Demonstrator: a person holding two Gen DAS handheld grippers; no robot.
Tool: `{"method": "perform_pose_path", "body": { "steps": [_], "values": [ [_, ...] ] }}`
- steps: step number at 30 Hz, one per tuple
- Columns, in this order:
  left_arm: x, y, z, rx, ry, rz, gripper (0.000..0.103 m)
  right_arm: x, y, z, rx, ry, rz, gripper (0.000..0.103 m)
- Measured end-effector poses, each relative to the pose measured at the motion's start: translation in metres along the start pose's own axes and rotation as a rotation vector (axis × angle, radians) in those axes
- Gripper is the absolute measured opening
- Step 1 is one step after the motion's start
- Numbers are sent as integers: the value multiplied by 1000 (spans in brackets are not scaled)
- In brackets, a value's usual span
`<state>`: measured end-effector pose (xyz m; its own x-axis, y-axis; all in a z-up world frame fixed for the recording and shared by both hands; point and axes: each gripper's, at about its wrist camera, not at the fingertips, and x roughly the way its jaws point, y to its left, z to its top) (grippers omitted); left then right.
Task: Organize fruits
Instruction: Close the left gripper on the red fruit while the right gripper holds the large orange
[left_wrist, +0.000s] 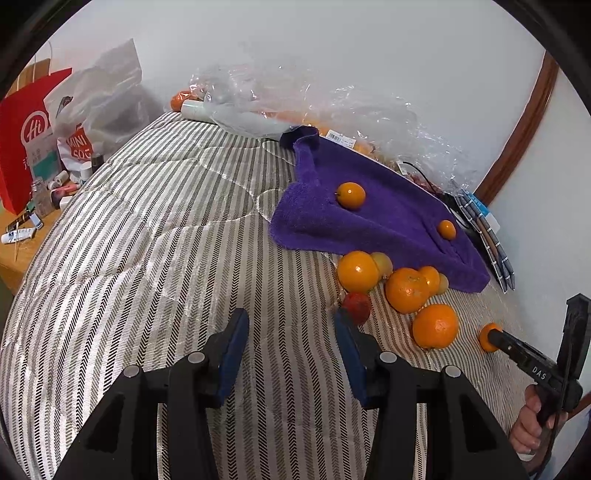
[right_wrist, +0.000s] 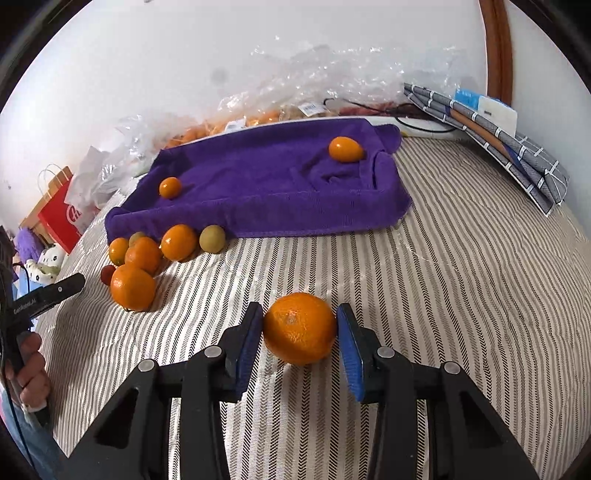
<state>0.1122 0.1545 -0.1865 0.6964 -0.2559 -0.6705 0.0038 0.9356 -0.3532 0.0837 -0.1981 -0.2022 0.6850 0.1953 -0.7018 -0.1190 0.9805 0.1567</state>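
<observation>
Two small orange fruits (right_wrist: 170, 187) (right_wrist: 345, 149) sit on the purple towel (right_wrist: 258, 184), well apart from each other. I count seven more fruits bunched on the striped bed (right_wrist: 443, 277) just off the towel's near edge: four oranges (right_wrist: 133, 288), two yellow-green fruits (right_wrist: 212, 239) and one small red fruit (right_wrist: 107, 274) at the edge of the bunch.

My right gripper (right_wrist: 300, 334) is clenched on one more orange, the held orange (right_wrist: 299, 328); both blue pads touch its sides, and it sits low over the bed's stripes, apart from the bunch. I cannot tell whether it still touches the cover.

My left gripper (left_wrist: 291, 354) stands released, nothing between its pads, only striped bedding showing in the gap. It hangs near the bunch, with the red fruit just beyond its right finger.

Several clear plastic bags (left_wrist: 295, 99) lie along the wall behind the towel.
</observation>
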Motion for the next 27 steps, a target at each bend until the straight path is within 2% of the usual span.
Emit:
{"method": "perform_pose_path", "body": {
  "steps": [6,8,10,13,15,22,24,27],
  "values": [
    [-2,-14,-3,69,0,-45,46,8,6,-4,-50,27,-37,42],
    [-3,-18,-4,85,3,-44,46,6,4,-3,-39,6,-44,41],
    [-1,-24,-6,101,28,-28,46,5,3,-3,-34,-1,-45,41],
    [3,-42,-11,155,46,41,46,2,0,-3,-20,-18,-7,41],
    [7,-50,-9,148,45,65,46,-2,-6,-3,4,-36,23,41],
    [26,-62,7,122,52,94,46,-5,-11,-3,38,-49,39,41],
    [31,-61,6,116,50,88,43,-5,-12,-3,41,-53,42,41],
    [34,-58,6,106,46,73,31,-7,-16,-3,65,-68,66,41]
  ]
}}
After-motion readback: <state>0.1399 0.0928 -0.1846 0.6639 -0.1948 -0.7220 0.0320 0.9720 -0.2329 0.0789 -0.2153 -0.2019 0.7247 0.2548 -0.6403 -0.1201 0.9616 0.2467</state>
